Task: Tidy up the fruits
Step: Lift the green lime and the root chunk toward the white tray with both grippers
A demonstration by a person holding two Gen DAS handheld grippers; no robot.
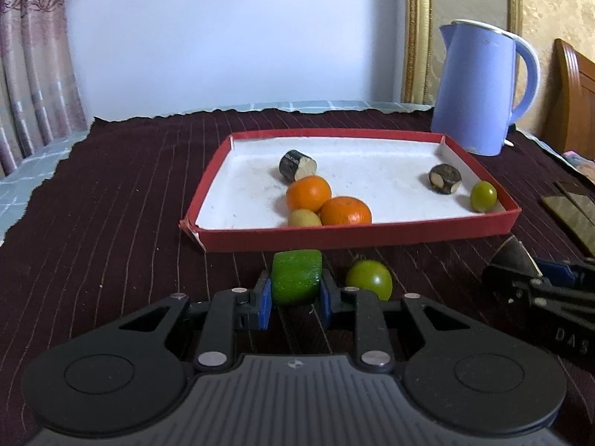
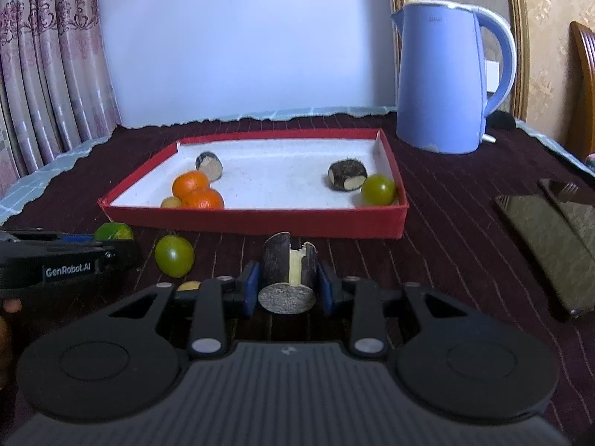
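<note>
Two pieces are in hand: the left hand-held gripper (image 1: 296, 290) is clamped on a green fruit (image 1: 296, 277), the right hand-held gripper (image 2: 288, 284) on a dark cut stalk (image 2: 289, 265). Next, I judge, both must clear the red tray (image 1: 357, 236) rim.

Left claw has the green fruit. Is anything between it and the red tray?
Nothing visible stands between. The left claw is shut on the green fruit, just short of the red tray; only its low front wall must be cleared. The two oranges lie just behind that wall.

light: dim, cool bluish | shadows: soft | edges: fisheye-bent, dark corners | focus: slightly soft
</note>
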